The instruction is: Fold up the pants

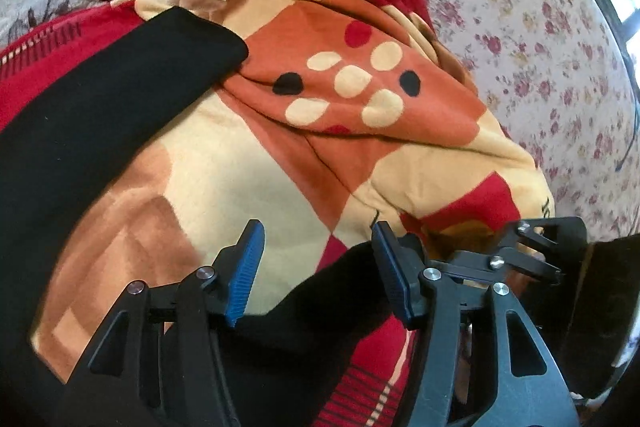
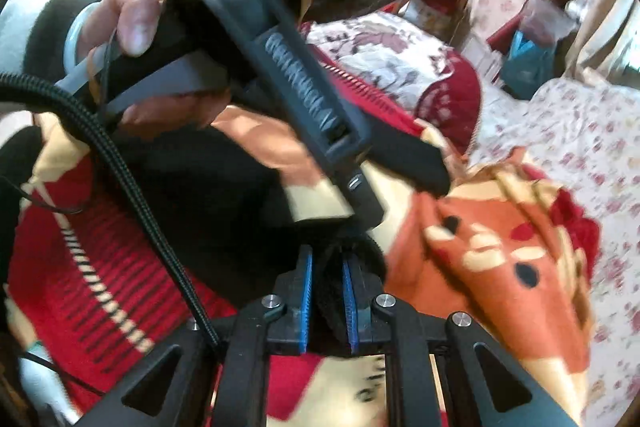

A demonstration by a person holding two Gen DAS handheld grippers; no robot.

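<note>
Black pants draped over a patchwork blanket on the bed.

We see our left gripper spread wide, blue ribbed pads apart, a fold of black cloth lying loose between them at six o'clock. Our right gripper is pressed nearly together, pinching a bunch of the black pants. One black leg runs toward ten o'clock across the orange, cream and red dotted blanket, which lies on the floral bedsheet. We see no containers.
</note>
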